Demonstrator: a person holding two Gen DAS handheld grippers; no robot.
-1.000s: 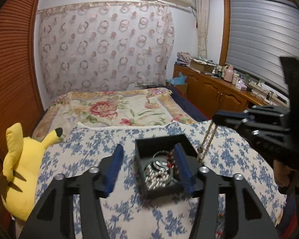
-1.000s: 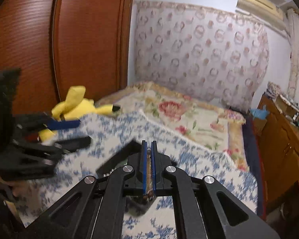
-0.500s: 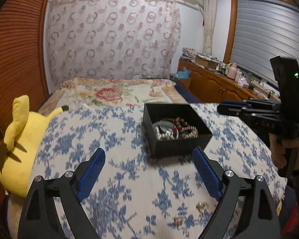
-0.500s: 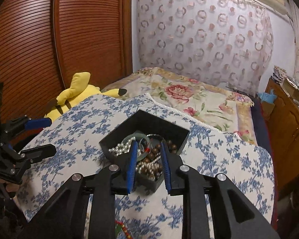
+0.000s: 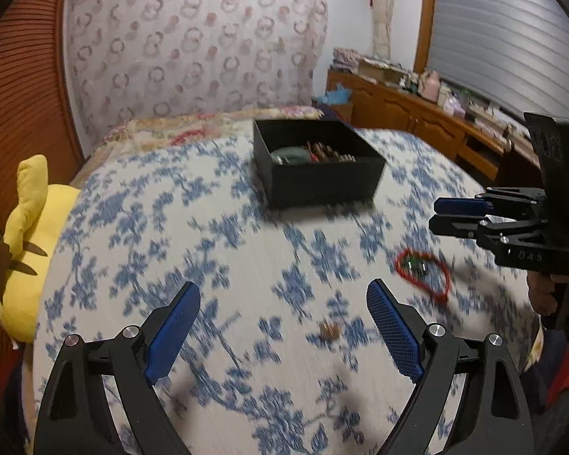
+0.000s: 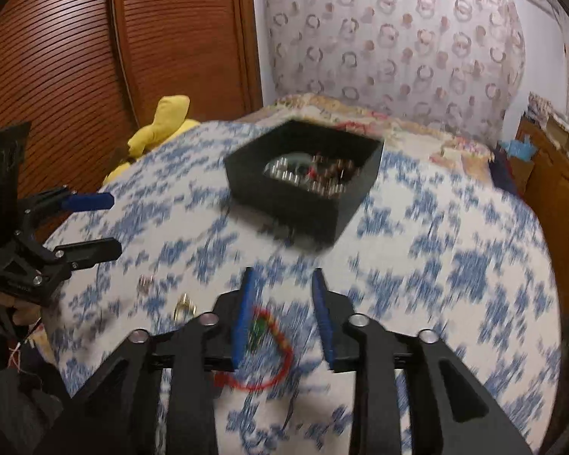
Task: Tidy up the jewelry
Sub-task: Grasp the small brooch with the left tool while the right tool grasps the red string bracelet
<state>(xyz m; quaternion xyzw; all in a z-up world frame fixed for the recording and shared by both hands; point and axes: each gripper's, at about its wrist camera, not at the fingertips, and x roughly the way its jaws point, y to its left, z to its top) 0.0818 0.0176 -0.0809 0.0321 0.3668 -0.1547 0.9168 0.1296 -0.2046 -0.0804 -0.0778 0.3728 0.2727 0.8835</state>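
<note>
Left hand-held gripper (image 5: 282, 326) hovers over the bed (image 5: 216, 235) w/ blue pads spread wide apart, nothing between them; seen from the right wrist cam it sits at the left edge (image 6: 95, 223), jaws likewise apart. Right hand-held gripper (image 6: 282, 314) is partly parted, pads not touching anything, low over the blue-floral bedspread; from the left wrist cam it shows at the right side (image 5: 447, 214), gap between its fingers narrow. Red cord bracelet (image 6: 263, 349) w/ a small green bit lies flat on the bedspread, directly under/just behind the right gripper's fingers, left pad overlapping its edge in view; contact can't be told (motion blur). Same bracelet in the left cam (image 5: 423, 271) lies below the right gripper, right of the left gripper's right pad. Black open box (image 5: 316, 168) sits further back on the bed, well apart from both grippers, holding silvery beads, brown beads and a greenish bangle; in the right cam (image 6: 303, 185) contents are blurred. Two small loose pieces lie on the bedspread between the grippers: a gold-ish one (image 6: 184, 305) and a pale ring-like one (image 6: 145, 283); exact type unclear. One small brownish piece (image 5: 330, 330) shows just ahead of the left gripper's gap. Yellow plush toy (image 5: 26, 239) rests at the bed's left edge by the wooden wardrobe (image 6: 95, 57).
</note>
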